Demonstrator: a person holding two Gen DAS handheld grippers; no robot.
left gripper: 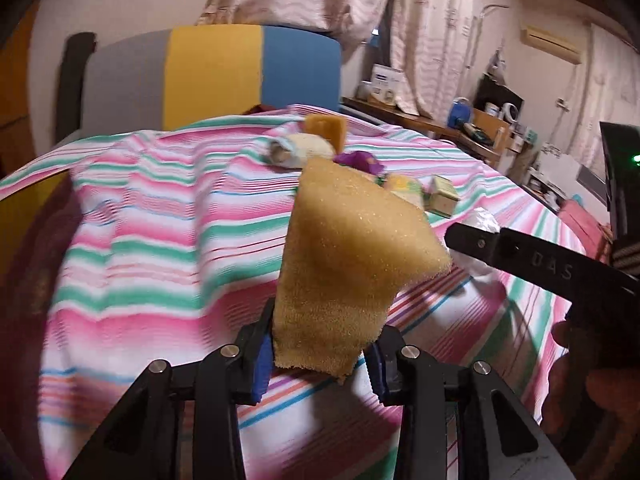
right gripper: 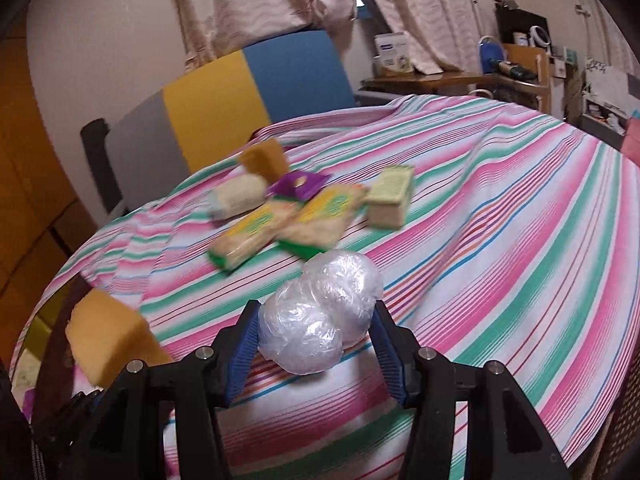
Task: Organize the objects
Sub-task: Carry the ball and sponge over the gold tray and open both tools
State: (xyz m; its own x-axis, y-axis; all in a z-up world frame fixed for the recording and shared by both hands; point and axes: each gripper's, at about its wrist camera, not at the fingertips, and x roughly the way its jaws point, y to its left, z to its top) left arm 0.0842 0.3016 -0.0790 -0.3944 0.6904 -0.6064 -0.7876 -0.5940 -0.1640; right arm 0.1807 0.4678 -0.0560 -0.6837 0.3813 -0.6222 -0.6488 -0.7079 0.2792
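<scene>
The left gripper (left gripper: 320, 356) is clamping a yellow sponge (left gripper: 352, 264) between its jaws, the sponge sticking out beyond them. The right gripper (right gripper: 316, 344) is squeezing a plastic-wrapped bundle (right gripper: 320, 312) between its jaws, above the striped cloth (right gripper: 500, 240). Packets (right gripper: 288, 224) are lying ahead.

Dim, warm indoor light fills both views, with no glare. Motion blur smears the striped cloth (left gripper: 160, 216) and the far packets (right gripper: 280, 224). Fisheye bending curves the curtains (right gripper: 256, 4); black vignette rounds the corners. A soft shadow darkens the near left edge.
</scene>
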